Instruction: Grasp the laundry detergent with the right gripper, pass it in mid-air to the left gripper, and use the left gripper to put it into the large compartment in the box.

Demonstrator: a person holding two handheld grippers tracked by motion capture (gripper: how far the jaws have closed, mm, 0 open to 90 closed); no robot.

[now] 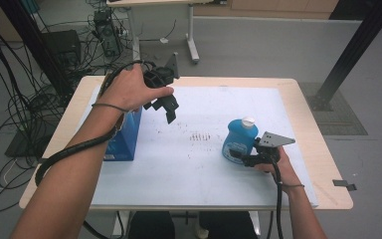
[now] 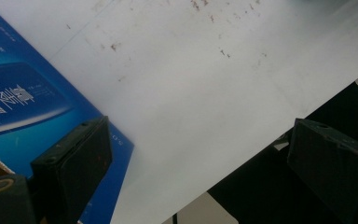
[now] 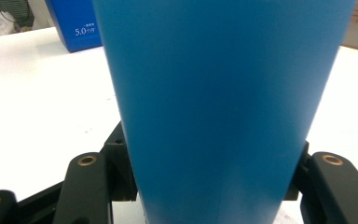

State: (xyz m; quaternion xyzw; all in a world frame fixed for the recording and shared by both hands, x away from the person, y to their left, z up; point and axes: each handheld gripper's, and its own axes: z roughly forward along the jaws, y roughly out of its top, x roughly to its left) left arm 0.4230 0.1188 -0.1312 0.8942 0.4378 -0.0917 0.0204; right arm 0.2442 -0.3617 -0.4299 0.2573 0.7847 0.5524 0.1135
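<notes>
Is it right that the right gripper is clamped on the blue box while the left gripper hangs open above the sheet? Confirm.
Not quite. The right gripper is clamped on the blue bottle with the white cap, as the right gripper view shows; the blue box stands apart at the left. The left gripper does hang open above the white sheet.

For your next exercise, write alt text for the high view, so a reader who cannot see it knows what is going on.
The right gripper is shut on an upright blue bottle with a white cap on a white-topped table. The left gripper hangs open above the table, beside a blue box standing at the left.
</notes>
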